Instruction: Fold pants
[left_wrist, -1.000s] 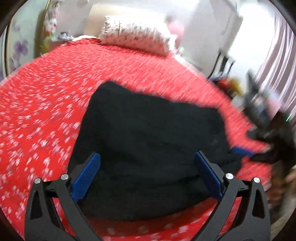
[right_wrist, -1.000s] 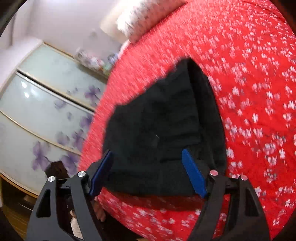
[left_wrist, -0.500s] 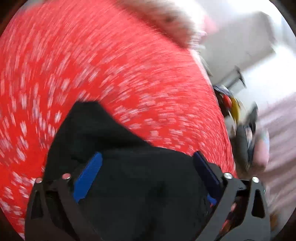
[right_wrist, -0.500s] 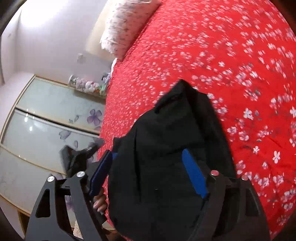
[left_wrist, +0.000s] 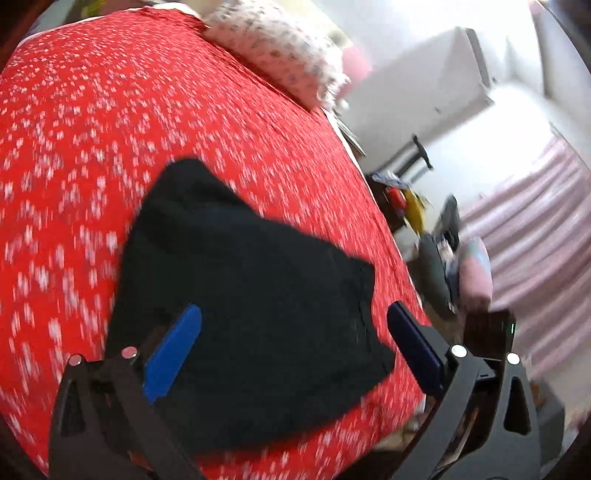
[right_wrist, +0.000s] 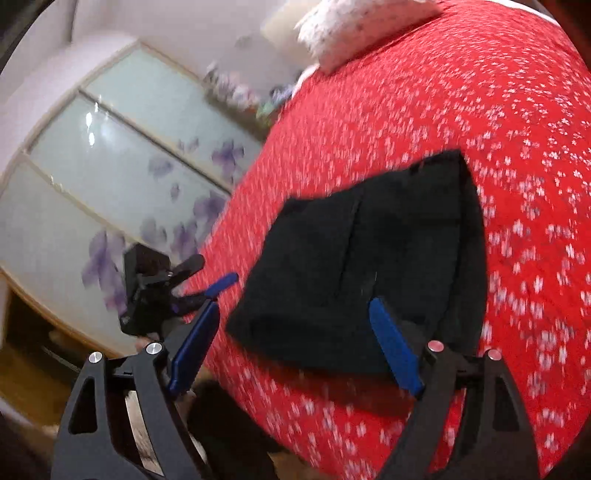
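Left wrist view: my left gripper (left_wrist: 293, 347) spread wide, nothing between its pads. Black pants (left_wrist: 243, 306), folded, lying on red flowered bedspread (left_wrist: 92, 122) near its edge. Right wrist view: my right gripper (right_wrist: 295, 343) opening, pads clear of cloth.

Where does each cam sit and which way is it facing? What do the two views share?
Left wrist: on the left gripper, angled down over folded black pants on the red bedspread; own jaws open.
Right wrist: on the right gripper, angled down at the pants' near edge, wardrobe behind; own jaws opening, nothing gripped.
Shared: pants, bedspread, pillow.
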